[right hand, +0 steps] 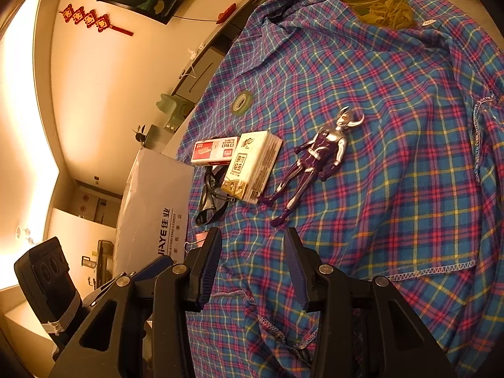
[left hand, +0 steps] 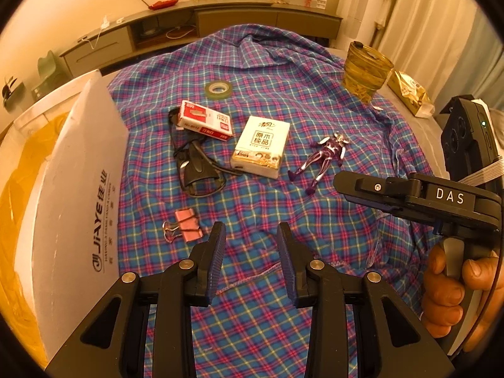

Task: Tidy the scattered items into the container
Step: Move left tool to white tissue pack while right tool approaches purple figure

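Observation:
On the plaid cloth [left hand: 283,72] lie a pink binder clip [left hand: 186,225], black sunglasses [left hand: 195,167], a red and white staples box [left hand: 206,121], a tissue pack [left hand: 260,146], a purple and silver toy figure [left hand: 324,157] and a tape roll [left hand: 218,89]. A white cardboard box [left hand: 78,189] stands at the left with its flap up. My left gripper [left hand: 252,242] is open and empty above the cloth, just right of the clip. My right gripper [right hand: 252,249] is open and empty, short of the figure [right hand: 318,157] and the tissue pack [right hand: 252,167].
An amber glass jar [left hand: 367,69] stands at the cloth's far right, with a gold packet [left hand: 409,94] beside it. A low cabinet [left hand: 220,19] runs along the back wall. A hand [left hand: 450,293] holds the right tool. The cloth is wrinkled near its hems.

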